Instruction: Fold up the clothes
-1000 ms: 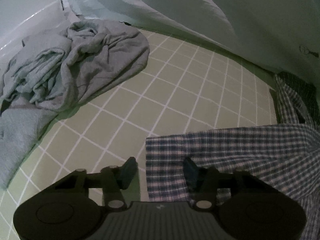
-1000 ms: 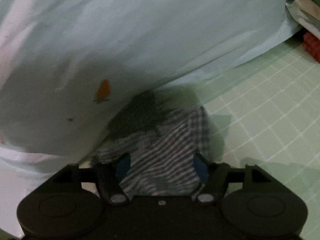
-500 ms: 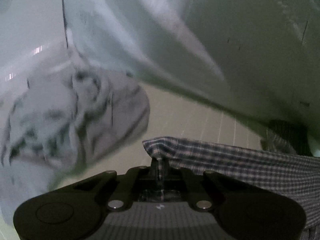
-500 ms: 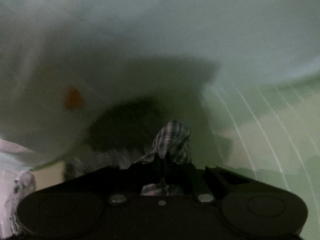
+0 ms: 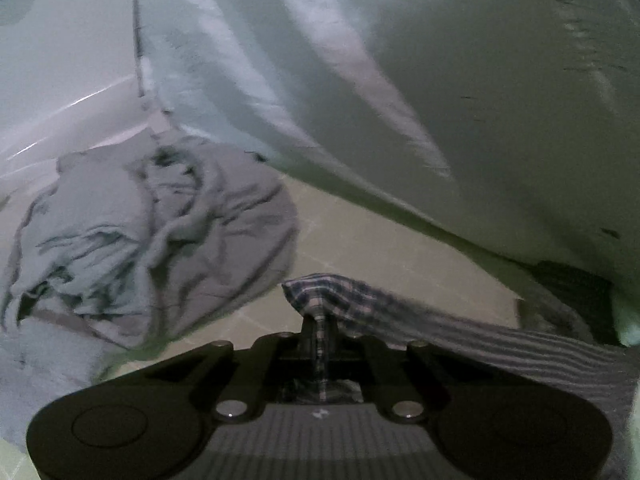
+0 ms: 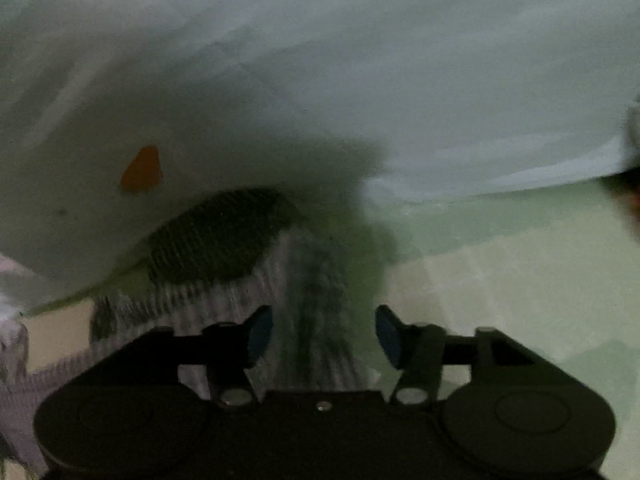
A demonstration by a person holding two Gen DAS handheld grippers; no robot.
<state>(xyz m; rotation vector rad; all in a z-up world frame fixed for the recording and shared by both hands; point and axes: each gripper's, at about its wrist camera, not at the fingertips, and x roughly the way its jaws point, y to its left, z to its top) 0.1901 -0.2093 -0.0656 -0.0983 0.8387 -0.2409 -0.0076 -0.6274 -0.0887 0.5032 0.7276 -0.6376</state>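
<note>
Two claws: my left gripper (image 5: pixel 320 330) is pinching the checked shirt (image 5: pixel 460 328) beside grey clothes (image 5: pixel 160 240); my right gripper (image 6: pixel 324 330) is gaping wide over the shirt.

Plaid shirt (image 5: pixel 460 320): blurred in the left wrist view; its far end runs under the pale sheet (image 5: pixel 480 100) and out of sight, its near part cut by the right edge. In the right wrist view the pattern smears into streaks, and the dark part under the sheet cannot be told as shirt or shadow.

Grey clothes pile (image 5: pixel 160 240): blurred, cut by the left edge; single garments cannot be told apart.

Surface (image 6: pixel 500 280): grid lines smeared, nearly unreadable.

Orange mark (image 6: pixel 142 170) on the sheet: nature unclear.

Dark and red thing (image 6: pixel 630 196) at the right edge: cut off, unidentifiable.
</note>
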